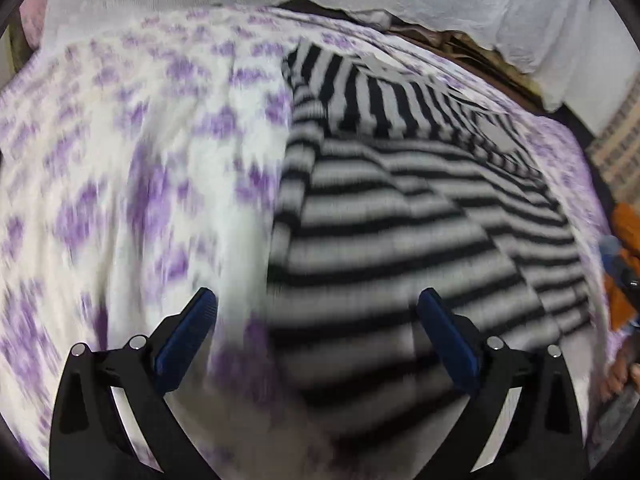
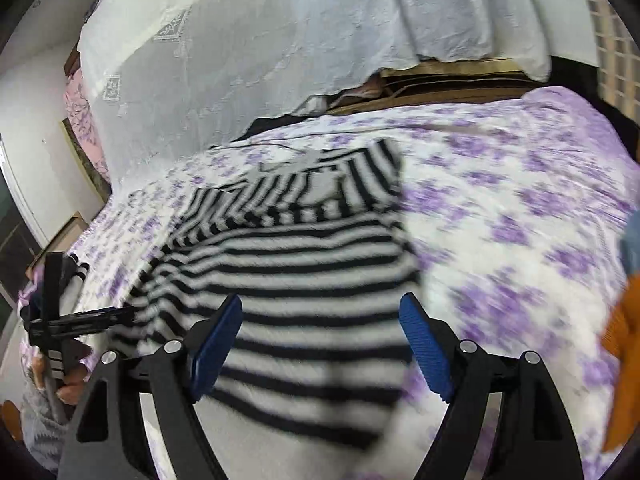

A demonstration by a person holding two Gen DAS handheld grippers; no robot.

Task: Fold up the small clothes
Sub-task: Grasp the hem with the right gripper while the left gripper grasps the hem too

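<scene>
Striped garment (image 2: 304,264) lies on the floral bedspread (image 2: 500,208) — left tool (image 1: 316,312) and right tool (image 2: 320,316) both released, grasping nothing.

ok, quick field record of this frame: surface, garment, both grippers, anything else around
surface: bed sheet, white with purple flowers
garment: striped top, black and white, lying on the sheet, partly folded
left gripper: open, empty, above the top's edge
right gripper: open, empty, above the top
other: orange cloth at right edge

No legible text or labels anywhere
</scene>
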